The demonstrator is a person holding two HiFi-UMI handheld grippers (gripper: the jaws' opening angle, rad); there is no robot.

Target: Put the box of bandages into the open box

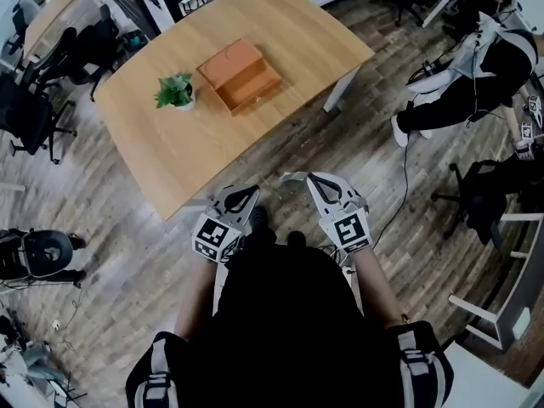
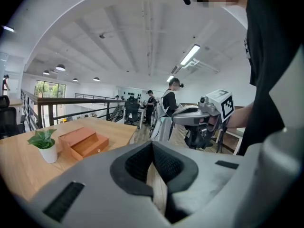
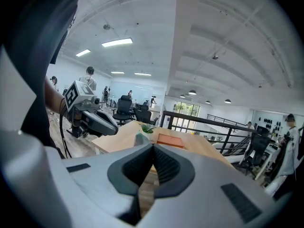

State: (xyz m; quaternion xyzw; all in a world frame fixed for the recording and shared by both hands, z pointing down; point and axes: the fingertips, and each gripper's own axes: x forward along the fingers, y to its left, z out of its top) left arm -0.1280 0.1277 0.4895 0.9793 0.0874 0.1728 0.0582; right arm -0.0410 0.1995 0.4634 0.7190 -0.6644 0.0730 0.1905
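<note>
There is one wooden desk (image 1: 280,24). On it sit one small potted plant (image 1: 176,92) and one orange-brown box (image 1: 240,75). There are two grippers: one left gripper (image 1: 241,197) and one right gripper (image 1: 325,187). One other person (image 1: 476,75) sits off to the side.

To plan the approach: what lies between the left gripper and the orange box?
Head view: only floor and bare tabletop between left gripper and orange box.

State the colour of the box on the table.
Orange-brown; the box shows best in the head view.
</note>
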